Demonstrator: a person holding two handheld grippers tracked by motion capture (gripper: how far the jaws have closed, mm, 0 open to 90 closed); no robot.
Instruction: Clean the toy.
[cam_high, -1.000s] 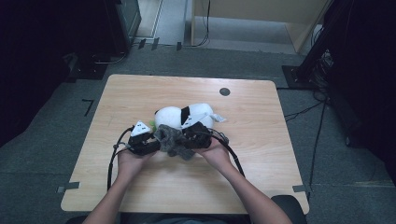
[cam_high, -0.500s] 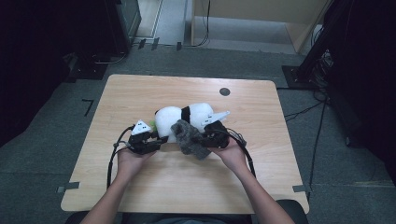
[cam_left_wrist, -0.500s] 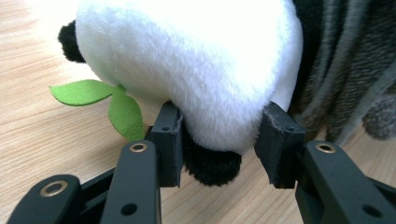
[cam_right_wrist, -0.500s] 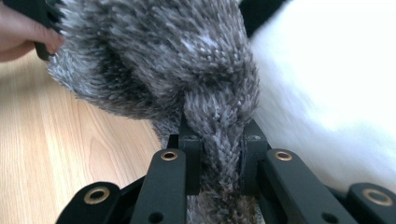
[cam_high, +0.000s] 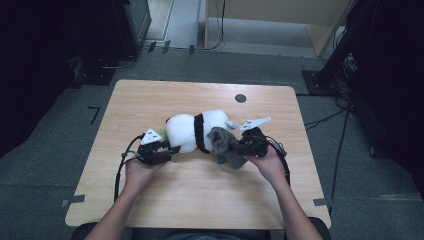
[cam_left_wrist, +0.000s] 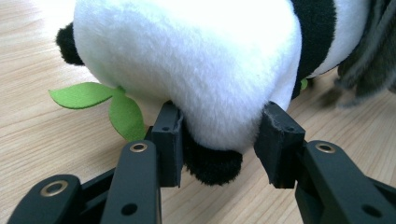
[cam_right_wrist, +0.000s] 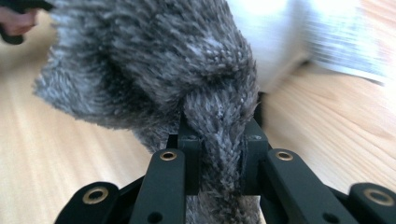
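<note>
The right gripper (cam_high: 239, 145), clenched on the grey fuzzy cloth (cam_high: 225, 146), has dragged it rightward off the panda plush (cam_high: 192, 131) mid-table — the left gripper (cam_high: 170, 150) pinning the panda — so the separation looks nearly complete.

looks like a lab or recording room, not a home: a bare wooden table (cam_high: 150, 100) sits alone mid-frame on grey carpet (cam_high: 45, 165), with tape marks (cam_high: 93, 113) on the floor at left, cables (cam_high: 325, 120) trailing at right, and dark equipment racks (cam_high: 125, 25) in the upper corners.
</note>
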